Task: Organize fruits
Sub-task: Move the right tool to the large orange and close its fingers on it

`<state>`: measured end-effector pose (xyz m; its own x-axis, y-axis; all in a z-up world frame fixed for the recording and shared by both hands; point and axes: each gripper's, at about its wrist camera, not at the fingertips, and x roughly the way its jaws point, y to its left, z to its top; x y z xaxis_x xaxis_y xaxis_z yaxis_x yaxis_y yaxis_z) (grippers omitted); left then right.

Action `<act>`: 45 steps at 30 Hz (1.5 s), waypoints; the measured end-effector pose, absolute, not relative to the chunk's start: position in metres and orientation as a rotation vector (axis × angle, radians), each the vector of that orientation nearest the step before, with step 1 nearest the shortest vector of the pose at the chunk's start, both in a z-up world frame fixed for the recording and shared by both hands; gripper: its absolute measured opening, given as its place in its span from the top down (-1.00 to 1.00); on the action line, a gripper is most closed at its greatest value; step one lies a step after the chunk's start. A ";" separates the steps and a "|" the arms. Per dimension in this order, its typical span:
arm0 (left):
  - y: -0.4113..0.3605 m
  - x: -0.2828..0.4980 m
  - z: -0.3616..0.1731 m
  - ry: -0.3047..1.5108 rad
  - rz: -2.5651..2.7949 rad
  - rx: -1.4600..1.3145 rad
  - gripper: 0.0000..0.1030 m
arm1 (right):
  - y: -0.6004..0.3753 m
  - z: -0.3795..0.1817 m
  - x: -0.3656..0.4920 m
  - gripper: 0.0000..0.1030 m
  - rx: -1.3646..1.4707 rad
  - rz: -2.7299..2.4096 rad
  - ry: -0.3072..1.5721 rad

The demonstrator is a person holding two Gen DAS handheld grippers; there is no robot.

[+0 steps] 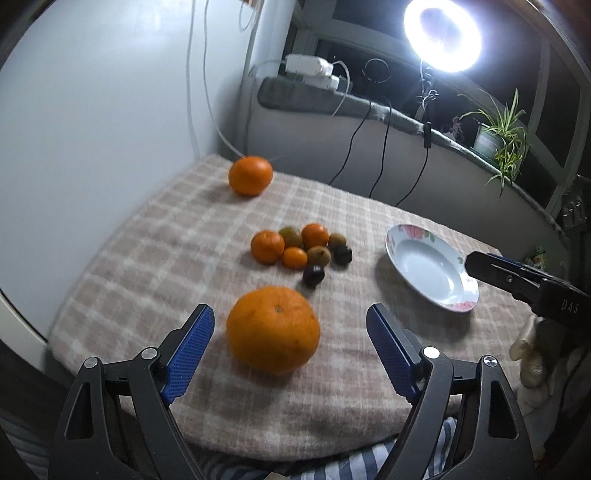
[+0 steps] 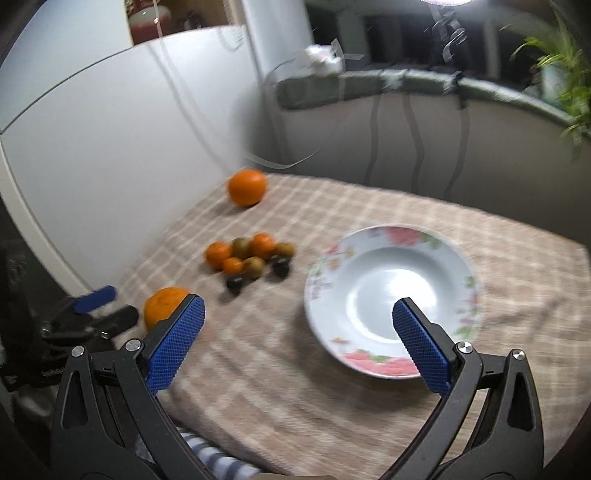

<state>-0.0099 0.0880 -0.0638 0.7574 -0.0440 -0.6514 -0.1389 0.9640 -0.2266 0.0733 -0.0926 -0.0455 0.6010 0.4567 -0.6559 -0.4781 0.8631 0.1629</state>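
A large orange lies on the checked cloth between the open fingers of my left gripper, not gripped; it also shows in the right wrist view. A cluster of small oranges, kiwis and dark fruits lies in the middle, also in the right wrist view. A second large orange sits at the far left corner. An empty flowered white plate lies to the right. My right gripper is open and empty, hovering at the plate's near left side.
The table is covered by a beige checked cloth. A white wall runs along the left. A ledge behind carries chargers, cables, a ring light and a potted plant. Striped fabric lies below the near edge.
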 end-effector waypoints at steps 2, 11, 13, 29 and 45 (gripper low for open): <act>0.092 -0.010 -0.068 0.726 0.039 -0.296 -0.63 | -0.083 -0.051 0.079 -1.00 -0.010 0.597 0.792; 0.101 -0.009 -0.086 0.775 0.003 -0.349 -0.61 | -0.041 -0.073 0.092 -1.00 -0.020 0.752 0.918; 0.102 -0.008 -0.090 0.785 -0.007 -0.362 -0.59 | -0.033 -0.080 0.097 -1.00 -0.012 0.775 0.953; 0.110 0.004 -0.112 0.831 -0.042 -0.424 -0.40 | 0.022 -0.117 0.112 -0.97 -0.011 0.904 1.115; 0.112 0.012 -0.120 0.844 -0.057 -0.435 -0.34 | 0.046 -0.137 0.118 -0.71 -0.021 0.963 1.179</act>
